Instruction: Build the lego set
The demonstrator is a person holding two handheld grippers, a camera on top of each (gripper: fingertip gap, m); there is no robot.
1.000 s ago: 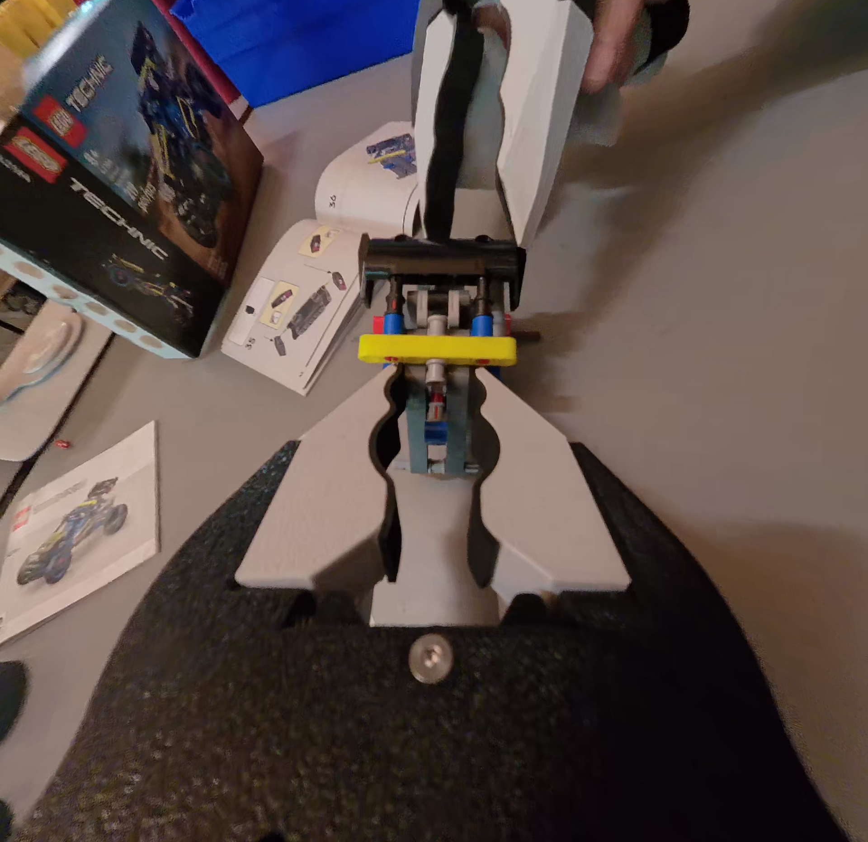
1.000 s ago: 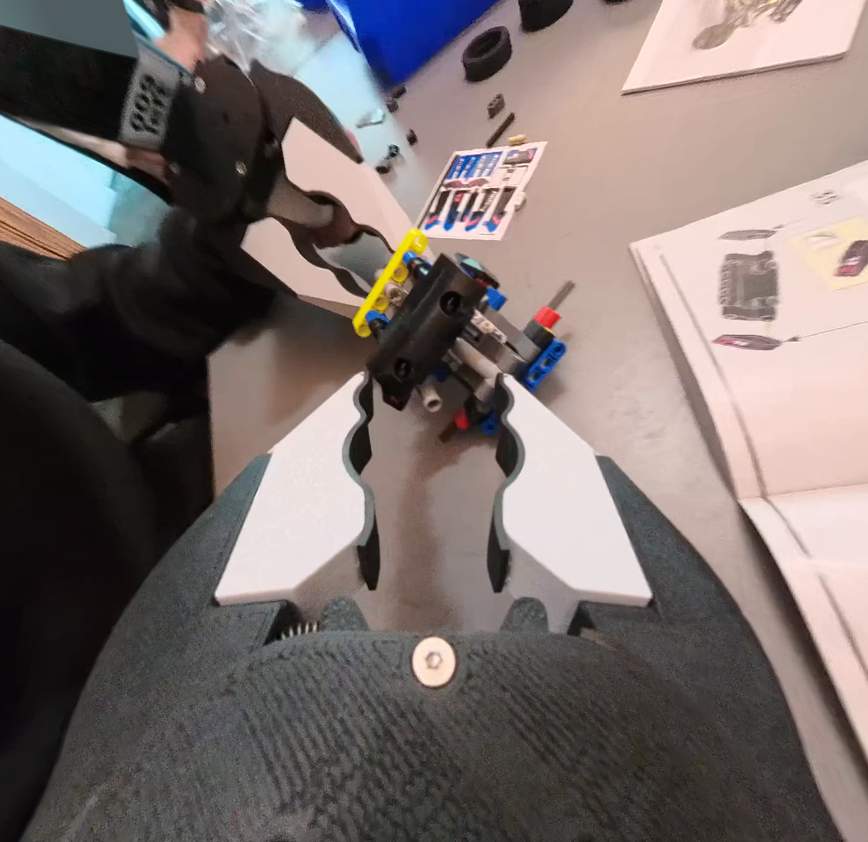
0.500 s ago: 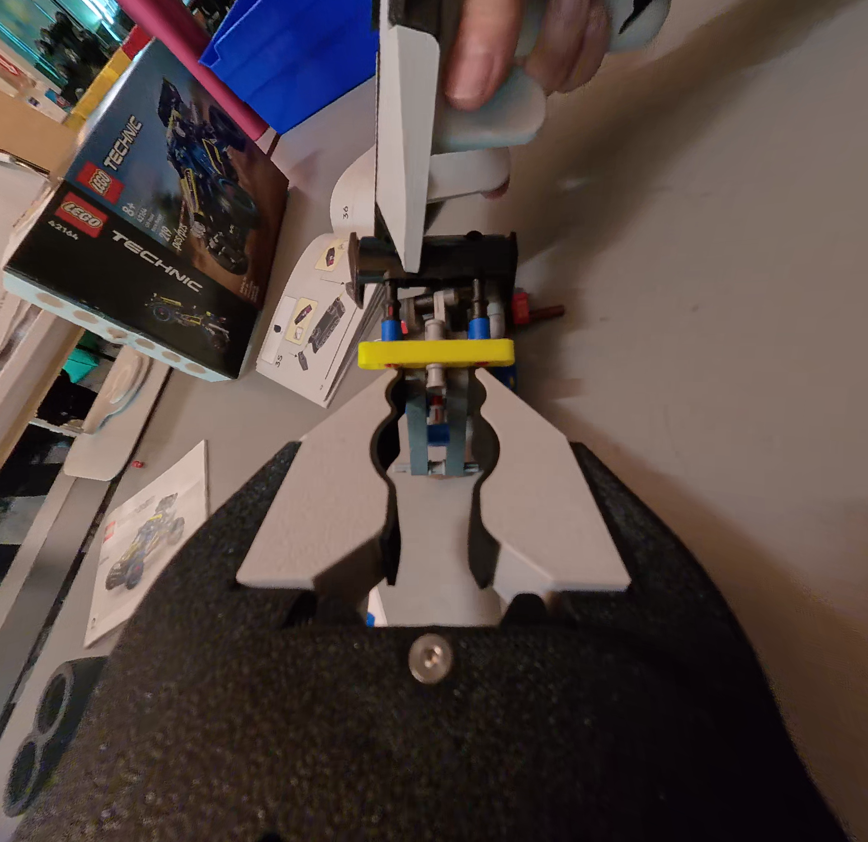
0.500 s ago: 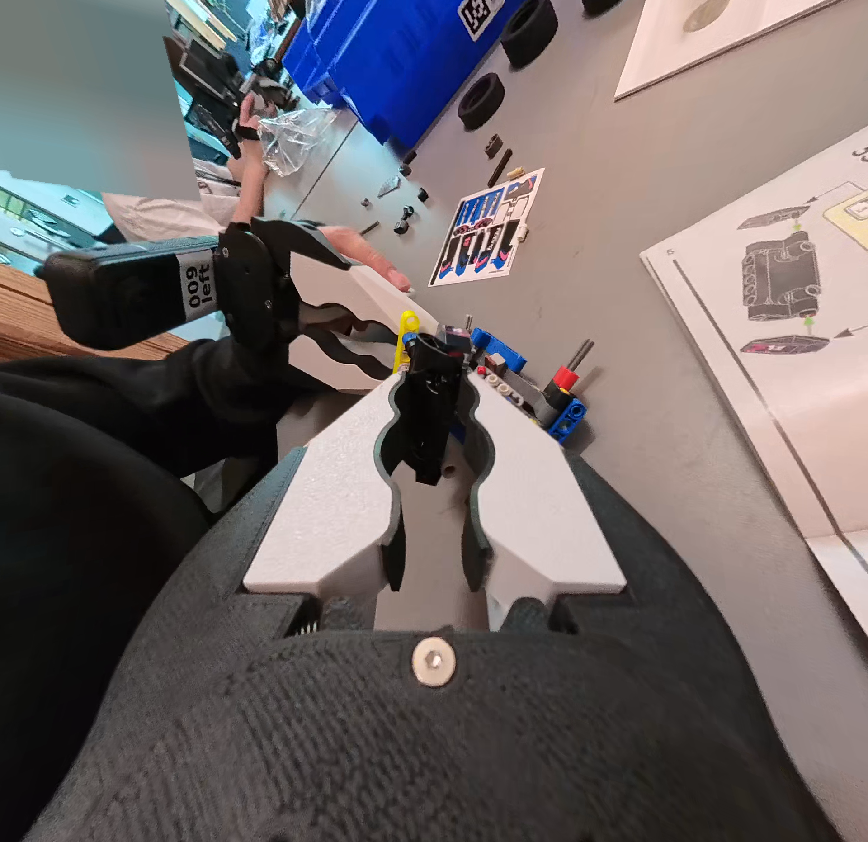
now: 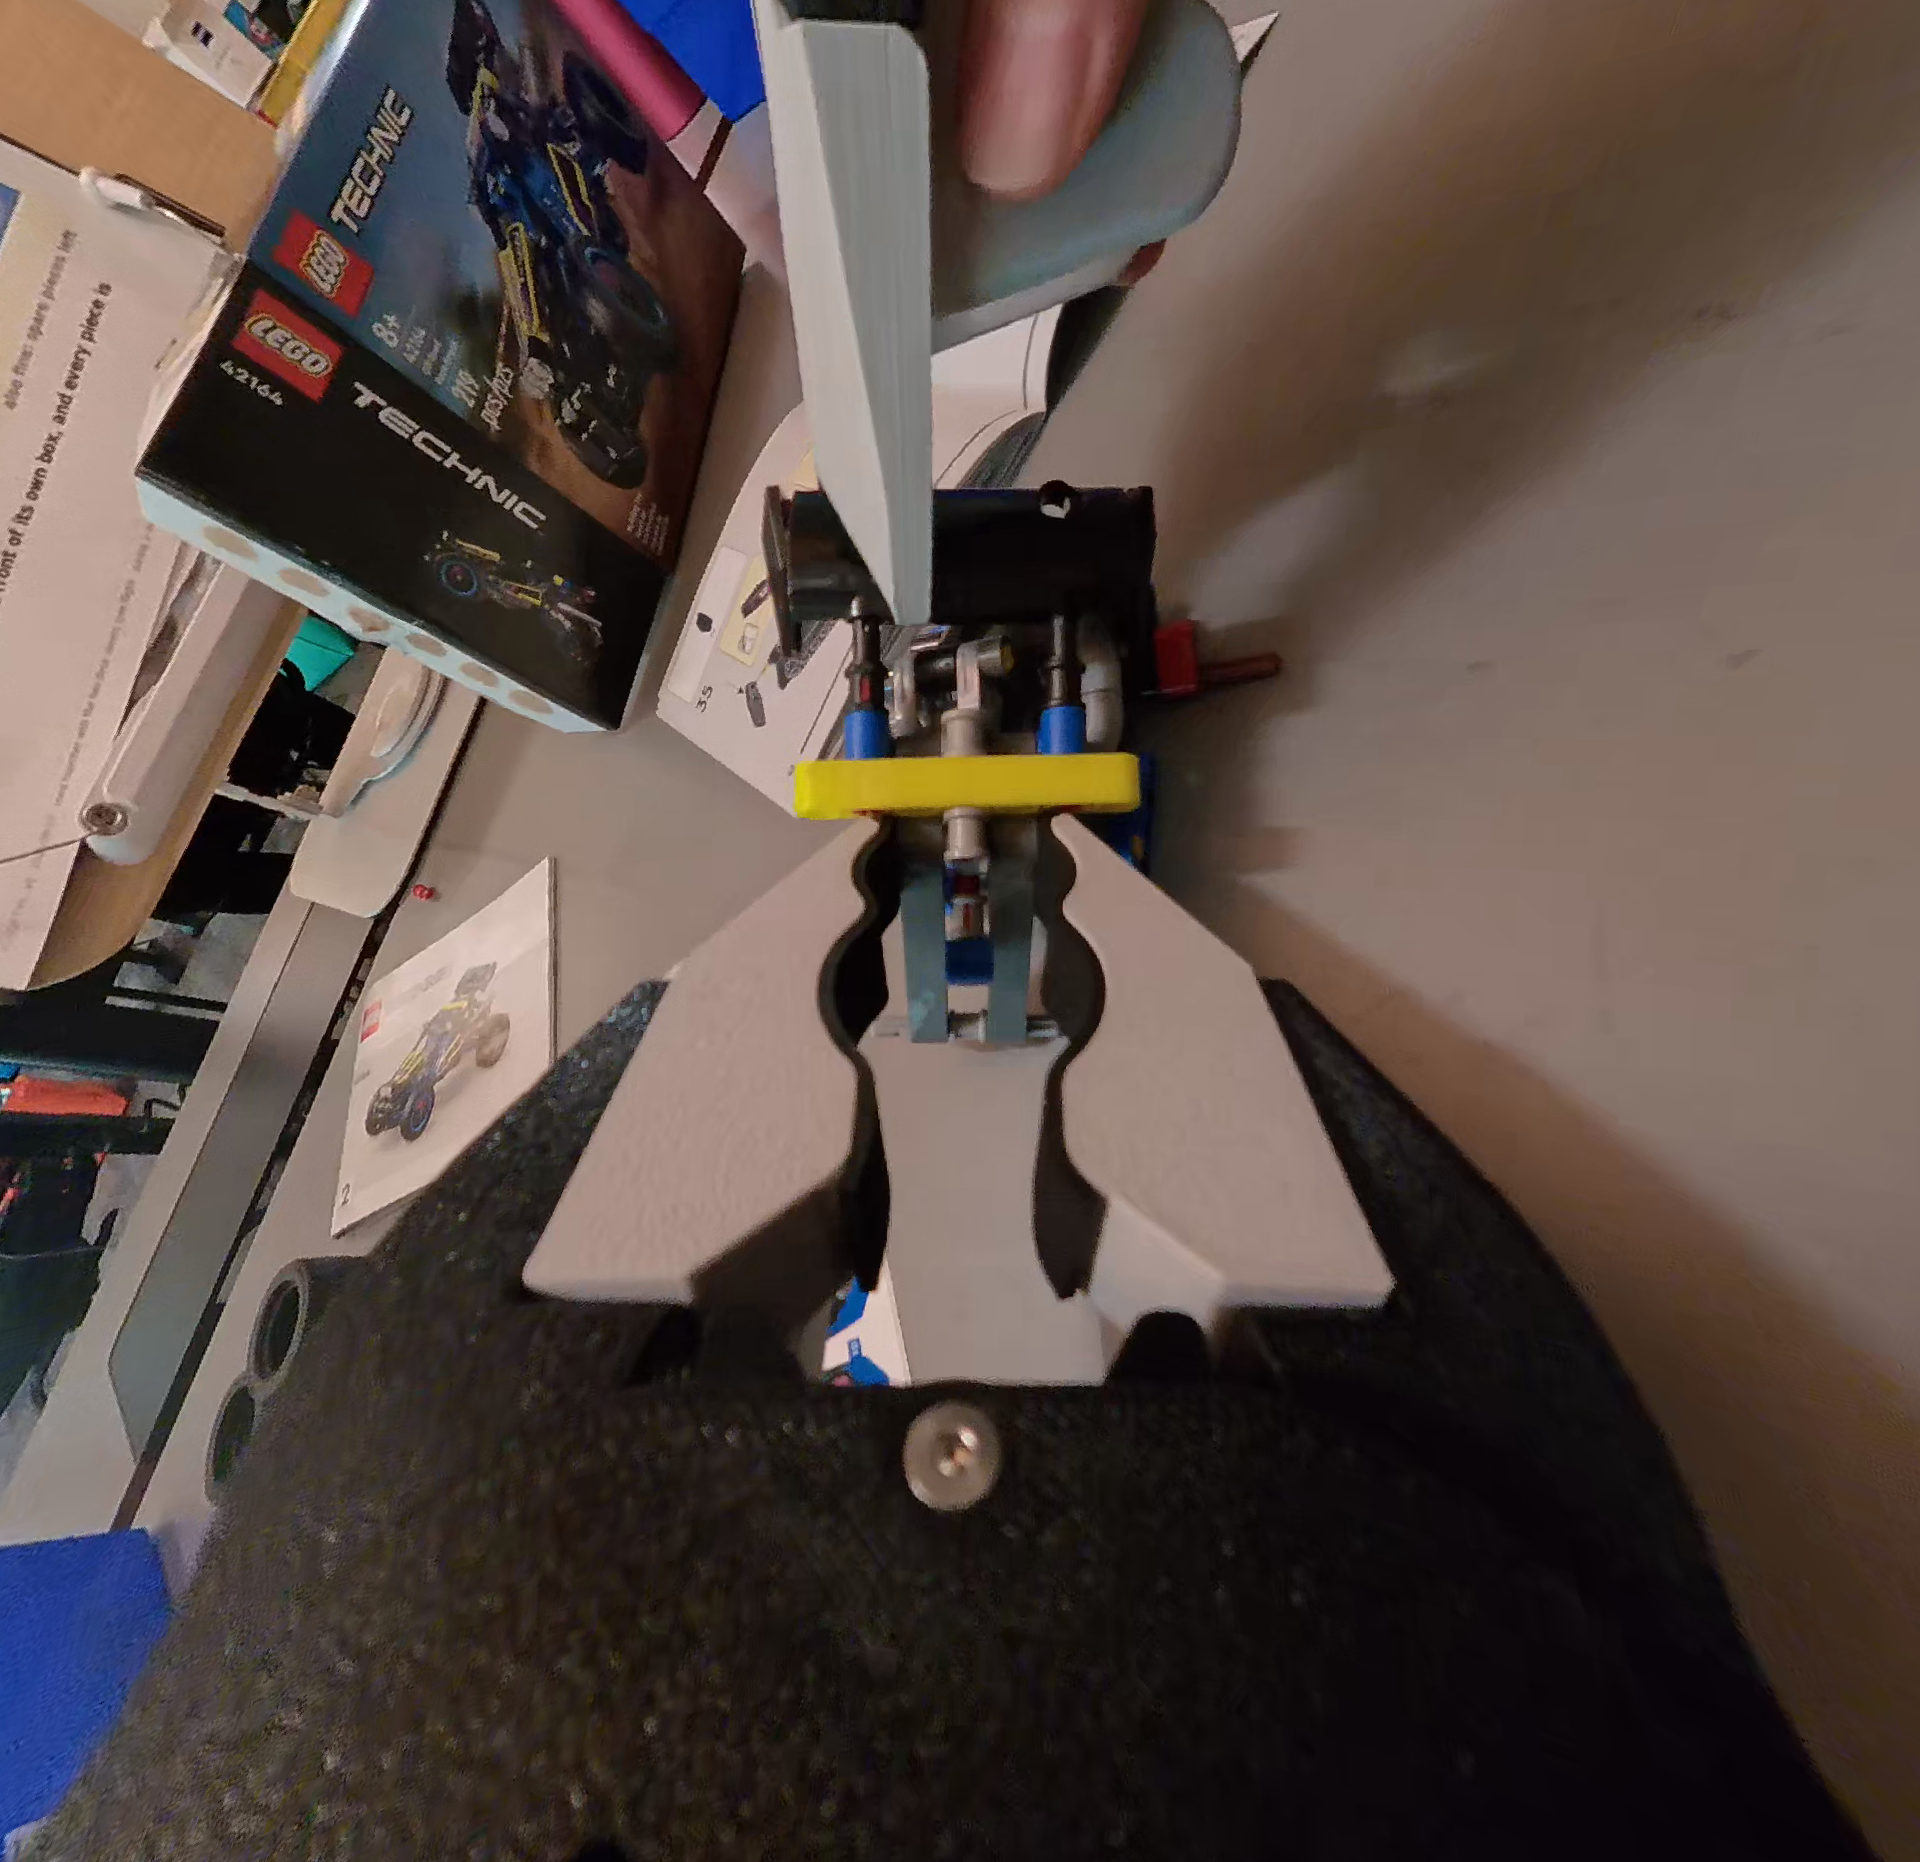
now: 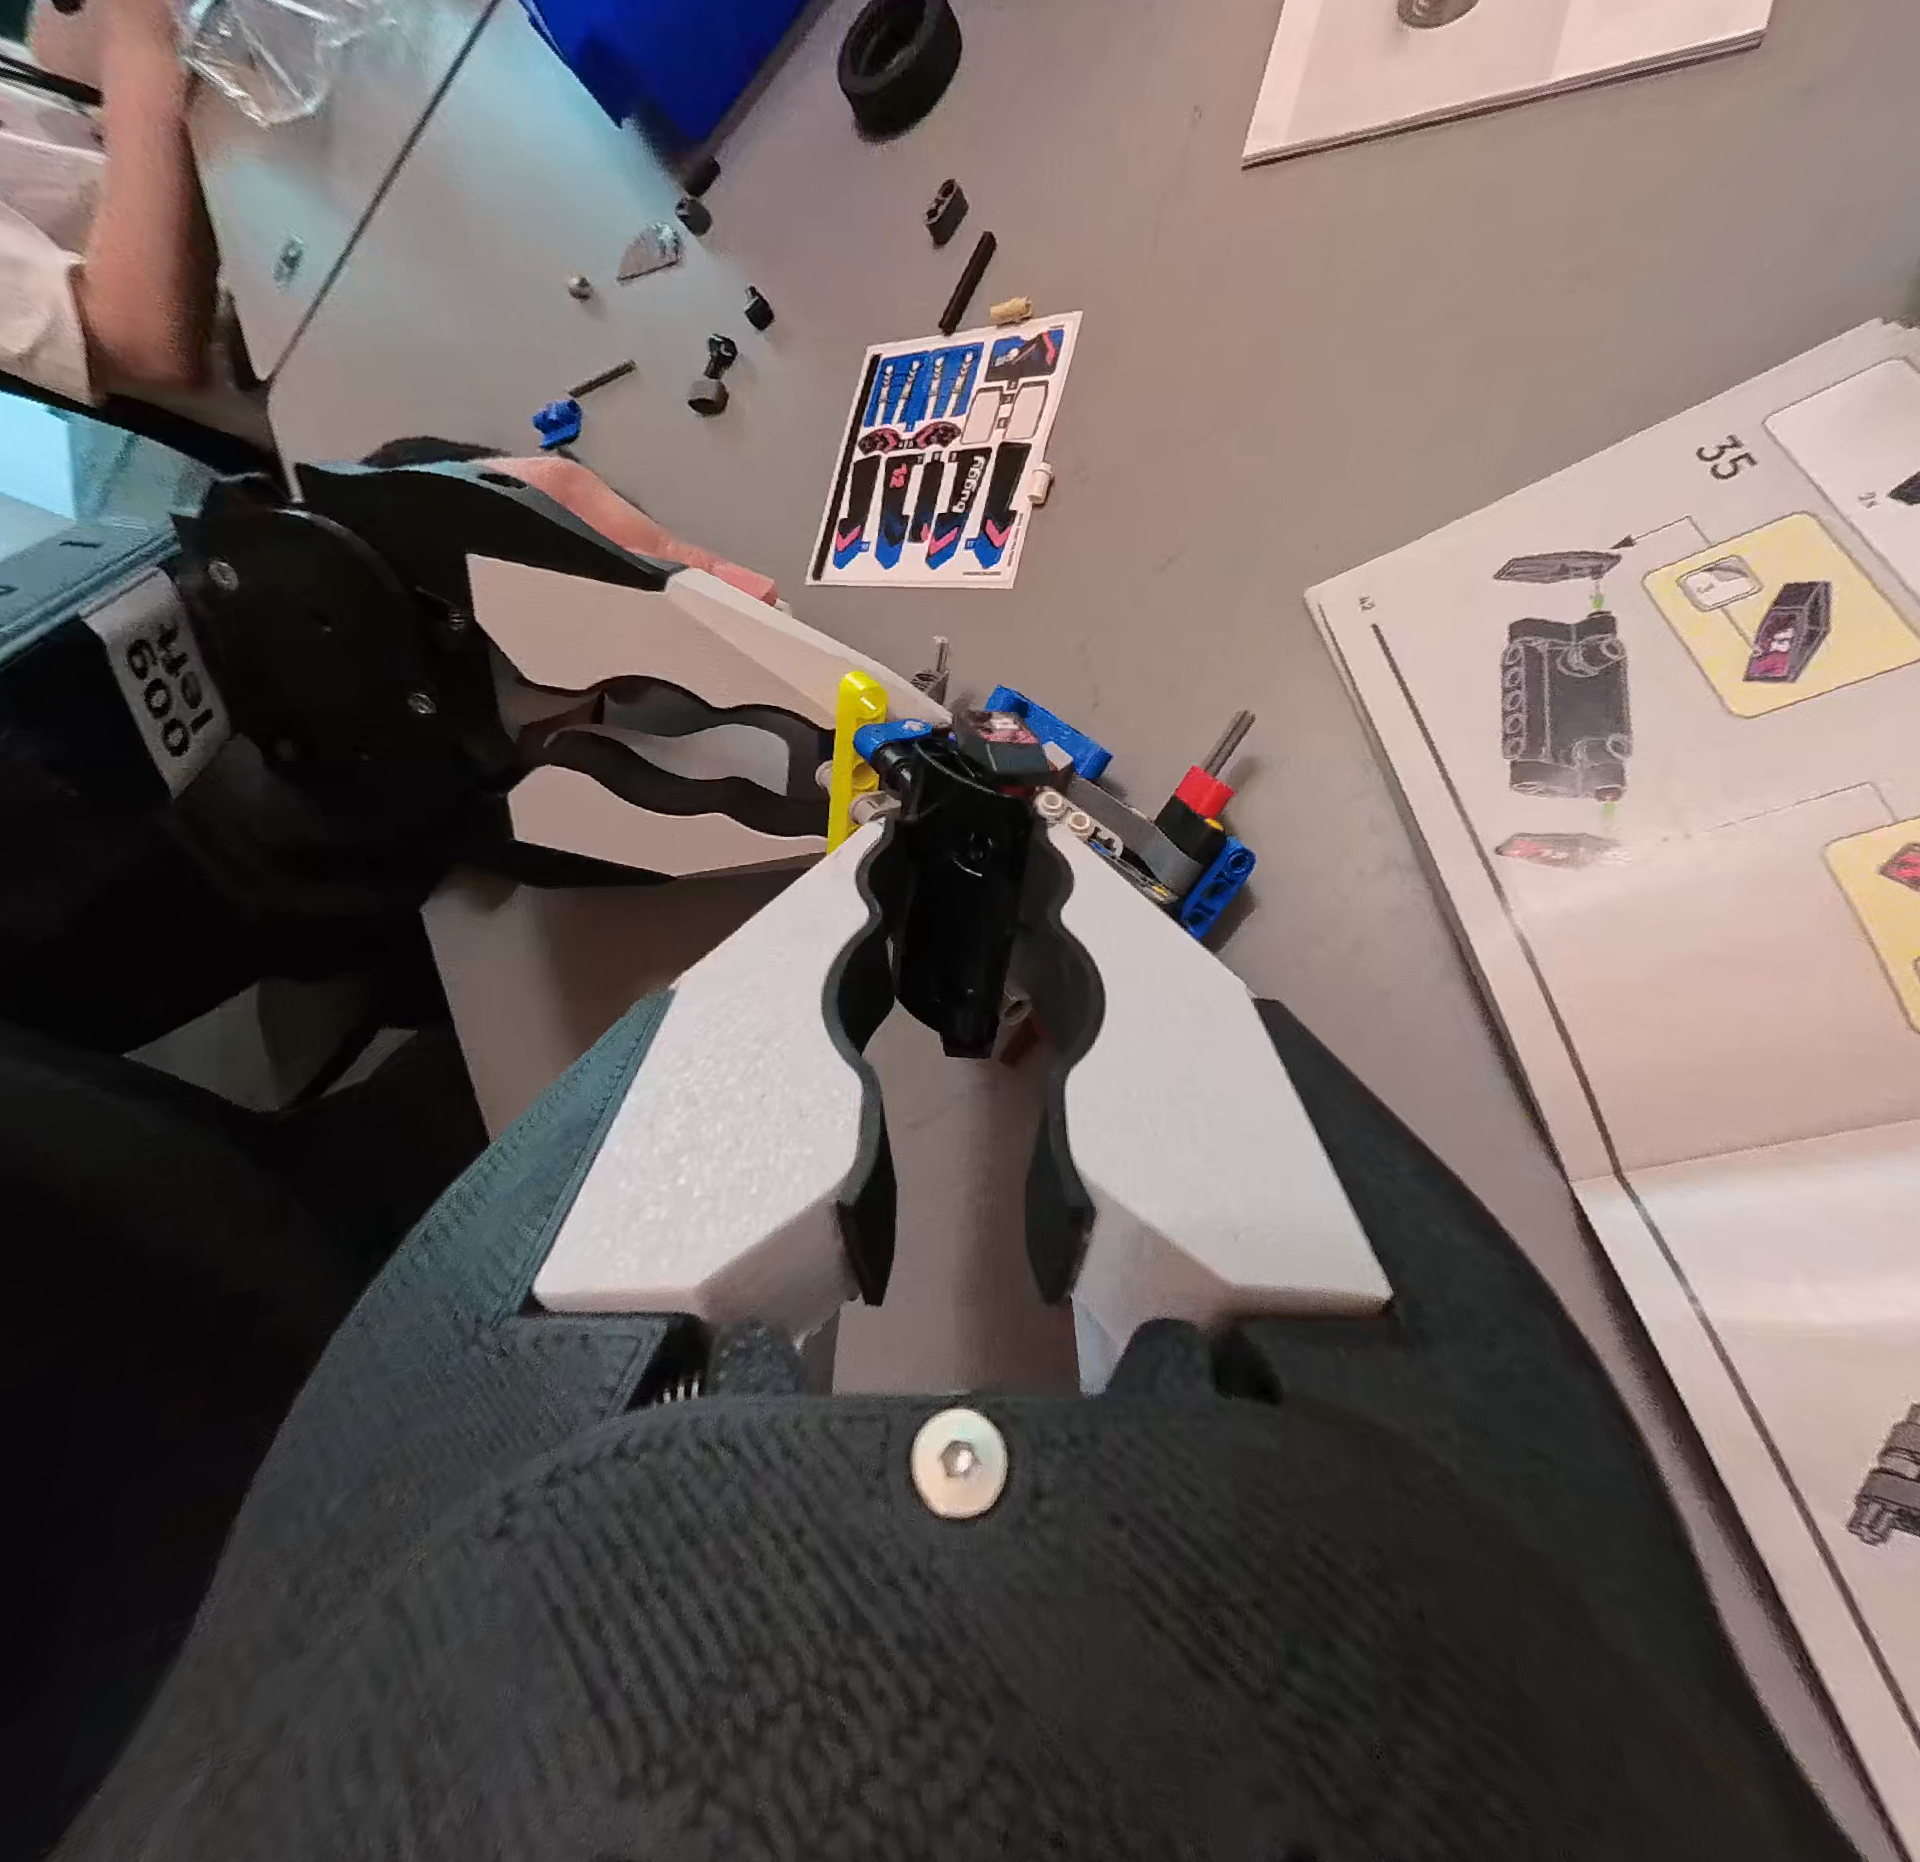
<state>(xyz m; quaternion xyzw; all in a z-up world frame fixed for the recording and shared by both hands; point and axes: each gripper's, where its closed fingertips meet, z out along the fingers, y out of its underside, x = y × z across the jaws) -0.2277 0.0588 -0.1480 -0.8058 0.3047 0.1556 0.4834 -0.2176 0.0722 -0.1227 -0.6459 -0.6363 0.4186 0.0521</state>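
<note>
The left tool point(image 5: 961, 836) is closed on the grey frame end of a small brick-built assembly point(image 5: 971, 742), its two pale fingers pressing the grey beams from either side, just behind the assembly's yellow beam point(image 5: 966, 784), which lies crosswise in front of the fingertips. The right tool point(image 6: 961, 846) grips the black block point(image 6: 961, 908) at the assembly's other end, its pads closed against the block's sides; in the left wrist view one of its fingers point(image 5: 862, 337) comes down from above onto that same black block point(image 5: 1039, 555), with a person's fingertip on the trigger beside it. The assembly is thus held between the two tools just above the grey table point(image 6: 1299, 378), with blue pins, a red bush on a dark axle point(image 5: 1210, 664) and blue beams at its far side. Just beside it lies an open instruction booklet point(image 6: 1662, 877); a sticker sheet point(image 6: 945, 451) lies a little beyond, with small loose black and blue parts and a black tyre point(image 6: 899, 51) farther out near a blue bin point(image 6: 665, 15). A printed set box point(image 5: 436, 358) stands to the left, and a second booklet point(image 5: 447, 1043) lies flat near the table's edge.
</note>
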